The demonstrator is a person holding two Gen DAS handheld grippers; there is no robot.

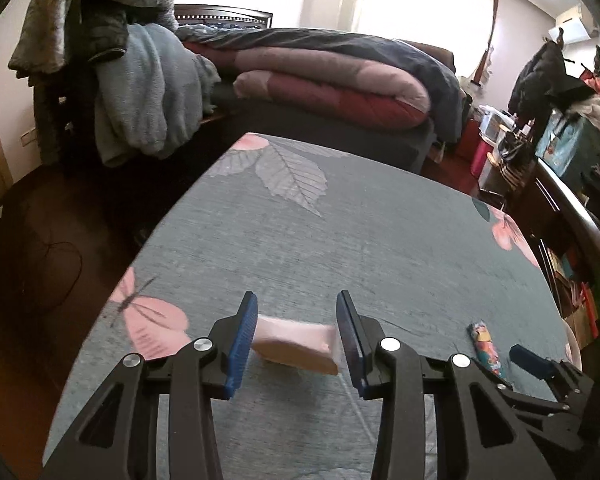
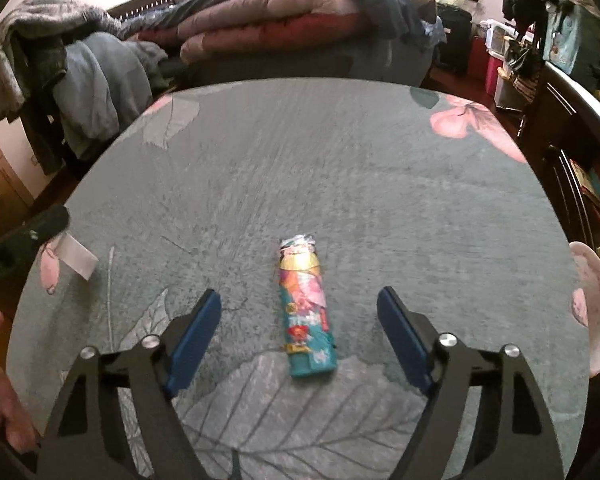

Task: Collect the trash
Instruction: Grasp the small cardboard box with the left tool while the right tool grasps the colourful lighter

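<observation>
The pink wrapper (image 1: 296, 346) sits between the blue pads of the left claw (image 1: 298, 342), raised a little above the grey flowered cloth (image 1: 340, 240), and both pads press its ends, so this claw is grasping it. Its long axis runs across the gap from pad to pad; its outline is blurred, and I cannot tell what kind of packet it is. In the right wrist view it shows only as a pale flap (image 2: 78, 258) beside a dark finger of the left claw (image 2: 40, 228) at the picture's left edge.

The colourful snack packet (image 2: 306, 316) lies flat on the cloth (image 2: 340, 160), its long axis pointing away from the camera, the torn silver end farthest off and the teal end nearest. The right claw (image 2: 300, 338) stands released on either side of it, pads well clear. From the left wrist view the same packet (image 1: 485, 346) lies to the right, with one blue finger of the right claw (image 1: 530, 360) just beside it.

A pink dish (image 2: 598, 308) is cut off at the cloth's right edge. Part of a hand (image 2: 4, 412) shows at lower left.
</observation>
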